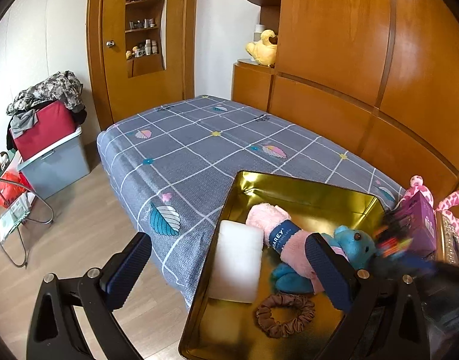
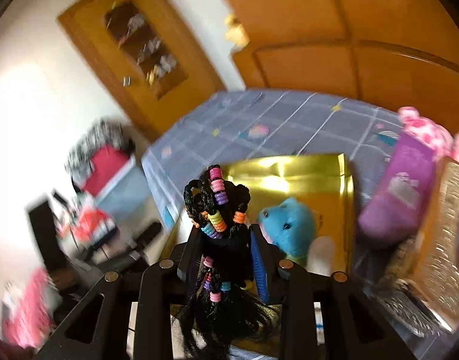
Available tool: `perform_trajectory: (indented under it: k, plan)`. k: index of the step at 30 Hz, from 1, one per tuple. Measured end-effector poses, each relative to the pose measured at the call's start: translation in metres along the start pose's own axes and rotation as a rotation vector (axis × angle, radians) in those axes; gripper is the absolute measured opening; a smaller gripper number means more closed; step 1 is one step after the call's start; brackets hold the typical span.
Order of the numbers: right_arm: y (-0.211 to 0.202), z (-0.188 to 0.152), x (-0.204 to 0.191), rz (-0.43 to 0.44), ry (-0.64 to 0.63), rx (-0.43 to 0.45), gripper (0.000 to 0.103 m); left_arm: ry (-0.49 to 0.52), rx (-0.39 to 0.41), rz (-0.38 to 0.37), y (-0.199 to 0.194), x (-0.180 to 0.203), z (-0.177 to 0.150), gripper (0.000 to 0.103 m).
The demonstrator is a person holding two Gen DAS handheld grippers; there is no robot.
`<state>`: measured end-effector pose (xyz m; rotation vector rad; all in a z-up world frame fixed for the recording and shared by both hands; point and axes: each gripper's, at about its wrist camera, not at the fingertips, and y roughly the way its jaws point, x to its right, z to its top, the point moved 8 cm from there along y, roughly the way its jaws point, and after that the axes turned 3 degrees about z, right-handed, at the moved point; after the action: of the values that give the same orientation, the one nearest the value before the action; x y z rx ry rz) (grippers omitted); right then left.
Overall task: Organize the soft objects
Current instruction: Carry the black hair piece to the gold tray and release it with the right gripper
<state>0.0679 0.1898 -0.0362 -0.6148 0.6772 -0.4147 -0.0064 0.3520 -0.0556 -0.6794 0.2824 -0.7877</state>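
Note:
A gold tin tray (image 1: 301,184) lies on the bed's near corner. In it are a white sponge block (image 1: 237,265), a rolled pink cloth with a blue band (image 1: 277,234), a blue plush bear (image 1: 354,244) and a brown scrunchie (image 1: 285,315). My left gripper (image 1: 229,273) is open, its fingers straddling the tray's left side just above it. My right gripper (image 2: 226,237) is shut on a black braided hairpiece with coloured beads (image 2: 217,207), held above the tray (image 2: 289,174) beside the bear (image 2: 289,228). The hairpiece also shows blurred in the left wrist view (image 1: 393,240).
The bed (image 1: 199,150) has a grey checked sheet and a wooden headboard wall on the right. A purple box (image 1: 417,222) and a pink spotted plush (image 1: 421,187) lie right of the tray. A grey bin with clothes (image 1: 52,153) and a wire rack stand on the floor.

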Motion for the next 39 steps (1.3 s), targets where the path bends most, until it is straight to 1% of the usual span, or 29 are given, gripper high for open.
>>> perform_trajectory:
  k: [2,3,6,8,10,13,16,17,19,21,22,24,26,29,34,37,39]
  plan:
    - [0.025,-0.01,-0.001,-0.056,-0.062,-0.051,0.033,0.002,0.001,0.002,0.0,0.0,0.0,0.103]
    - [0.042,-0.019,0.001,-0.08,-0.084,-0.096,0.033,0.001,0.001,0.0,0.0,0.0,0.0,0.103]
    - [0.066,-0.04,0.011,-0.099,-0.065,-0.175,0.035,0.007,-0.012,0.002,0.004,0.002,-0.004,0.103]
    - [0.07,-0.054,0.02,-0.107,-0.04,-0.205,0.04,0.008,-0.019,-0.002,0.005,0.003,-0.005,0.103]
    - [0.069,-0.062,0.023,-0.093,-0.027,-0.216,0.04,0.015,-0.021,-0.006,0.005,0.005,-0.007,0.103]
    - [0.068,-0.068,0.02,-0.103,-0.065,-0.224,0.04,0.029,-0.016,-0.008,0.004,0.01,-0.007,0.103]
    - [0.083,-0.066,0.02,-0.187,-0.13,-0.252,0.03,0.037,-0.014,-0.018,0.001,0.014,-0.009,0.103]
    - [0.088,-0.065,0.023,-0.216,-0.136,-0.251,0.03,0.042,-0.015,-0.021,0.001,0.015,-0.01,0.103]
    - [0.09,-0.058,0.032,-0.246,-0.127,-0.233,0.03,0.05,-0.017,-0.026,0.0,0.018,-0.011,0.103]
    - [0.088,-0.047,0.043,-0.318,-0.123,-0.203,0.03,0.06,-0.018,-0.033,-0.001,0.021,-0.011,0.103]
    - [0.086,-0.043,0.046,-0.335,-0.121,-0.195,0.03,0.065,-0.017,-0.034,-0.001,0.022,-0.012,0.103]
    - [0.078,-0.04,0.048,-0.305,-0.101,-0.185,0.032,0.071,-0.016,-0.035,-0.002,0.025,-0.012,0.103]
    - [0.071,-0.039,0.049,-0.272,-0.072,-0.179,0.036,0.074,-0.013,-0.041,-0.004,0.027,-0.012,0.103]
    - [0.057,-0.042,0.045,-0.257,-0.057,-0.151,0.039,0.082,-0.005,-0.048,-0.007,0.03,-0.013,0.103]
    - [0.028,-0.054,0.043,-0.288,-0.076,-0.102,0.04,0.114,0.004,-0.061,-0.011,0.04,-0.016,0.103]
    - [0.016,-0.053,0.043,-0.338,-0.095,-0.064,0.04,0.129,0.004,-0.071,-0.013,0.046,-0.019,0.103]
    - [0.008,-0.052,0.044,-0.356,-0.098,-0.039,0.041,0.14,0.007,-0.078,-0.015,0.049,-0.021,0.103]
